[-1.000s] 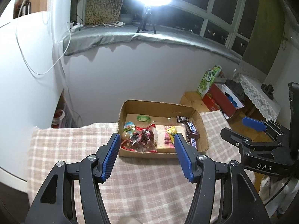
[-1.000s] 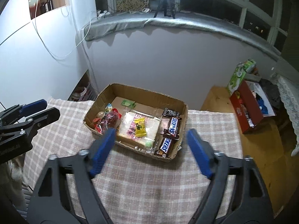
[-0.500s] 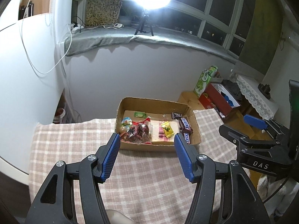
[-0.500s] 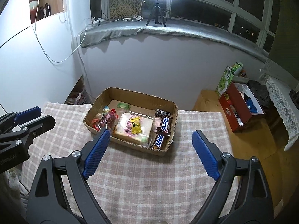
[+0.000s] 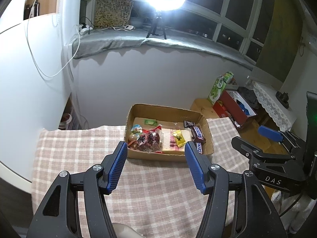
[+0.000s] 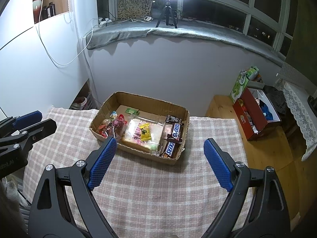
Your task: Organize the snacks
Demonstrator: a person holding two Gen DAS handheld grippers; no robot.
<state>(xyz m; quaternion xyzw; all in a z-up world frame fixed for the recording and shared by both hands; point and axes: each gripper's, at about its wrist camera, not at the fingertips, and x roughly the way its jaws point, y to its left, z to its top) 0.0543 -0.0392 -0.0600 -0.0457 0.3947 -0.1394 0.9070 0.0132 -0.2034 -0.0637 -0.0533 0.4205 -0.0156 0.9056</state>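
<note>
Snacks [image 6: 147,133] are sitting packed in the cardboard box [image 6: 150,104] at twelve o'clock, while the left gripper [image 5: 155,165] and right gripper [image 6: 159,161], both released and empty, are hovering; any tidying reach is best approaching from above.

The cardboard box [image 6: 111,107] is seen as matt, rough-edged corrugated paper; inside it glossy plastic Snickers wrappers [image 6: 175,131] are shown, and under it a soft woven checked cloth [image 6: 158,188].

Home room; checked tablecloth [image 6: 158,188], cushioned bay windowsill [image 6: 178,31].

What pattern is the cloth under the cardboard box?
Pink-and-cream plaid tablecloth; clearest in the right wrist view.
</note>
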